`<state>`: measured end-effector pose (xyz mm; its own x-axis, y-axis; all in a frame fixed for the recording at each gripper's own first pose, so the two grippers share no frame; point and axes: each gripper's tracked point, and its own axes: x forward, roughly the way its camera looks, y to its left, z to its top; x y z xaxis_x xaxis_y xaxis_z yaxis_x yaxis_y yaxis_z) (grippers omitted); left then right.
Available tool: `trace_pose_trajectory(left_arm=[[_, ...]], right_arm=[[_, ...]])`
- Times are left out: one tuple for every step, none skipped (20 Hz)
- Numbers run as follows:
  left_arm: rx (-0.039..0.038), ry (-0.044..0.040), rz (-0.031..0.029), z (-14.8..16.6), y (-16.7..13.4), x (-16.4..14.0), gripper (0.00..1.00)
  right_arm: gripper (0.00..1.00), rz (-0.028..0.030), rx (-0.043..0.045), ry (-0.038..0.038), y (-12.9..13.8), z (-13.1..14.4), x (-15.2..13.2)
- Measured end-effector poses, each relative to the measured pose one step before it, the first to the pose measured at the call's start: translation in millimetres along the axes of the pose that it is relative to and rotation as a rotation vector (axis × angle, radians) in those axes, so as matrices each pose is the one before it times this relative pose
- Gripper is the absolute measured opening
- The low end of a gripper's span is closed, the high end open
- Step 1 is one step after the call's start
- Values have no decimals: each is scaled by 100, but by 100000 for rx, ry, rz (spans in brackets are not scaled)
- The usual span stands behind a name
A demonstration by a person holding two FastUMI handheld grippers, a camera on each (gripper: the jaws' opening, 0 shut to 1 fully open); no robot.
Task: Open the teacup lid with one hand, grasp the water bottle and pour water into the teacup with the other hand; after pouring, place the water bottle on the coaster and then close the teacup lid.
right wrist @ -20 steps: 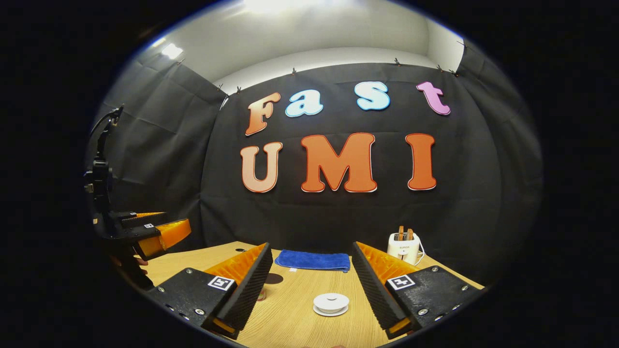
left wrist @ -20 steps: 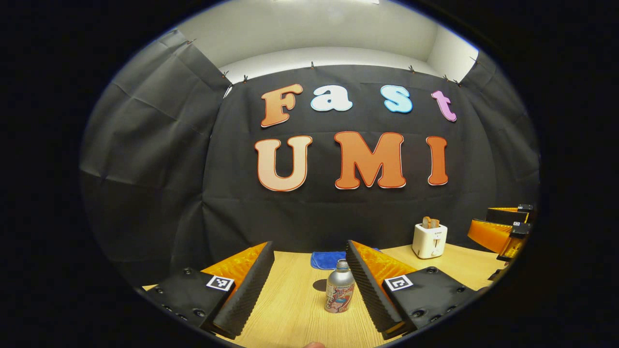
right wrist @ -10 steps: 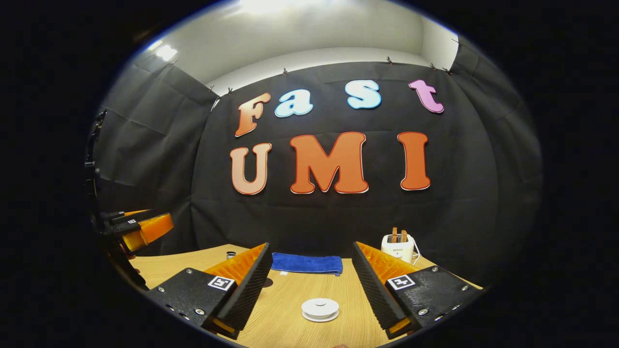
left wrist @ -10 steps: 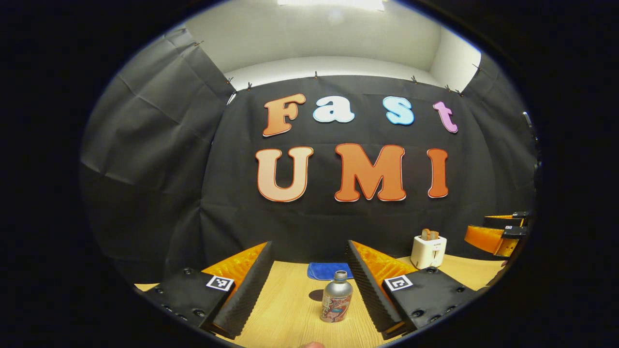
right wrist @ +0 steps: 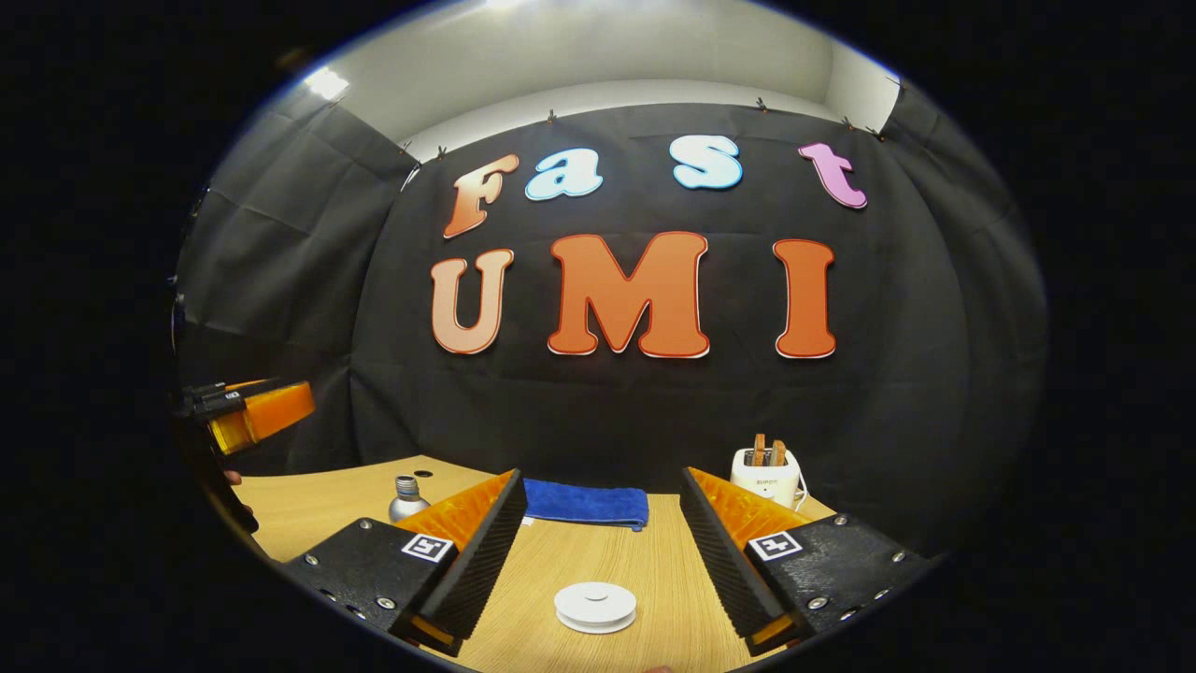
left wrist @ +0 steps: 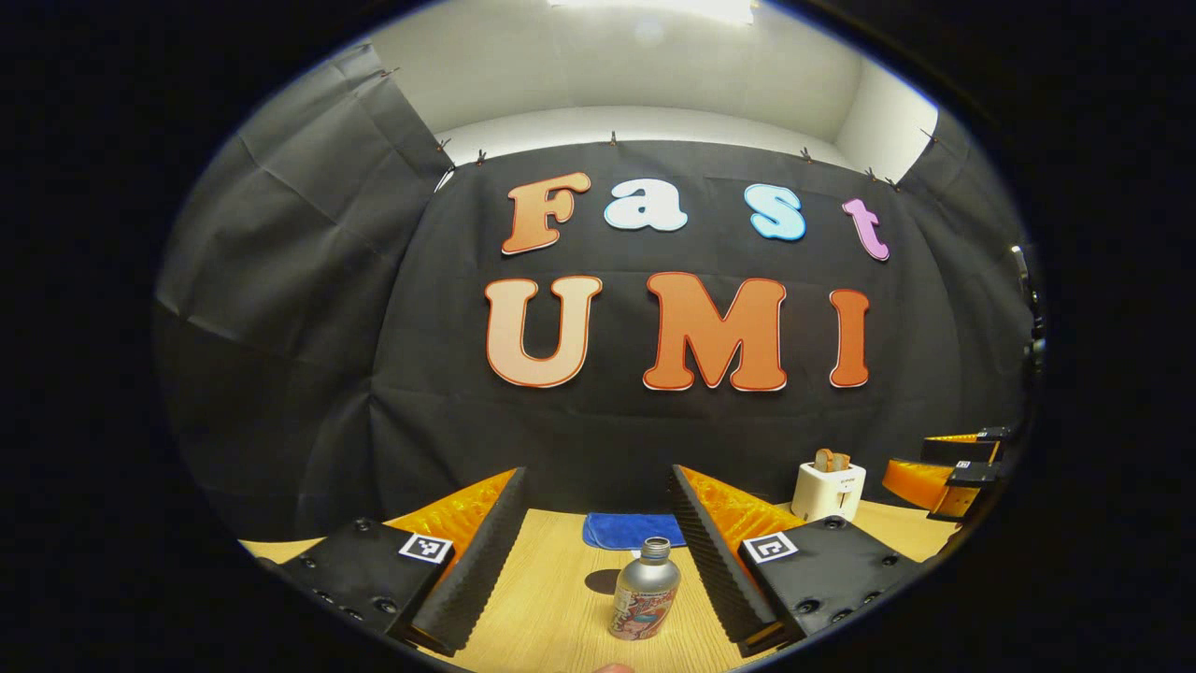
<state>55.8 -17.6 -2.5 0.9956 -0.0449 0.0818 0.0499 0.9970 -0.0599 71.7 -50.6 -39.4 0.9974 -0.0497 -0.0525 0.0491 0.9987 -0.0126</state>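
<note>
Pale wood worktop (left wrist: pixel 561 598) under black cloth. Left gripper (left wrist: pixel 590 561) up, jaws released, bottle (left wrist: pixel 645 589) upright between them but untouched. Right gripper (right wrist: pixel 598 561) up too, jaws spread wide, grasping nothing, lidded teacup (right wrist: pixel 595 607) low between them. Blue cloth (right wrist: pixel 584 503) and toaster (right wrist: pixel 770 475) at the back.

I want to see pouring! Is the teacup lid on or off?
On. The white lid sits flat atop the teacup, with the right gripper open around it, not touching.
</note>
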Motion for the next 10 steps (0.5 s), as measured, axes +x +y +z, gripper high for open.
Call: trace_pose_trajectory(left_arm=[[241,787,-331,-317,1,111,97],[216,1117,-474,-468,-61,43,97],[118,612,-507,-343,20,61,97],[-156,774,-50,-249,166,21,97],[-176,741,37,-268,183,113,97],[11,347,260,-322,311,164,97],[203,214,278,-255,167,-1,97],[684,490,193,-297,172,61,97],[1303,1217,-182,-474,32,206,97],[1138,990,77,-534,47,173,97]], right_arm=[[99,692,-166,917,153,-579,326],[99,466,-28,911,48,-596,350],[99,237,-85,943,86,-595,342],[99,-196,122,895,-119,-685,491],[99,225,123,1706,-106,-856,445],[99,368,415,1857,31,-931,530],[99,346,556,2189,-27,-824,503],[98,400,605,1932,41,-814,525],[98,824,890,1479,89,-880,333],[97,869,946,1816,152,-711,452]])
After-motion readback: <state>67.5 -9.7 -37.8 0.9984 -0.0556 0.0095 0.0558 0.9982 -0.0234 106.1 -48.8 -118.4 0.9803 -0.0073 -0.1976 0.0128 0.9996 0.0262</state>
